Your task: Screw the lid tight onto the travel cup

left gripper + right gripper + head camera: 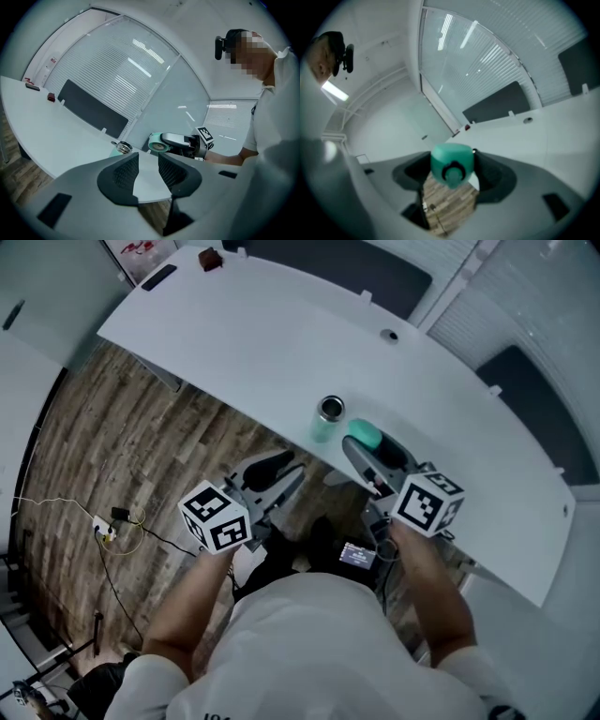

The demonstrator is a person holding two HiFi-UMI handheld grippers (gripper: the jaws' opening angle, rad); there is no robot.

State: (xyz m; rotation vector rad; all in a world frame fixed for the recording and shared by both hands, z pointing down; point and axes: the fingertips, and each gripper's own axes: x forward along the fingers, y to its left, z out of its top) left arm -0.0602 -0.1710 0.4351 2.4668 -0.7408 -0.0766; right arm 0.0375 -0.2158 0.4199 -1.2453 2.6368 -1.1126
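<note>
Travel cup (pixel 329 415): upright on the desk (pixel 234 343), close to its near edge and about midway along it. Mouth open, metal rim showing, no lid on.

Lid (pixel 363 435): teal, gripped in the right claw (pixel 373 448), jaws closed on its sides. It hangs just beside the cup on the cup's right, at about rim height. I cannot tell whether they touch.

Left claw (pixel 148 161): about half open, nothing between the jaws. It is off the near edge, over the wood floor (pixel 103 437), and the cup lies ahead of it and slightly left of its line.

Key relation: the cup's long axis is vertical. The lid's axis looks closer to level, running along the right claw's line. So the lid probably has to tip underside-down and shift left over the mouth before any thread can catch. The right claw is the nearer one. The left looks placed to come in and steady the cup body.

Views:
- The left gripper view shows the lid's pale underside turned toward it, with the cup rim beside it. This is the only side-on look at the pair.
- The right gripper view shows the lid's top with its dark spout cap filling the jaws. The cup is hidden behind it.
- The head view gives the layout along the desk edge but not the height gap.
</note>
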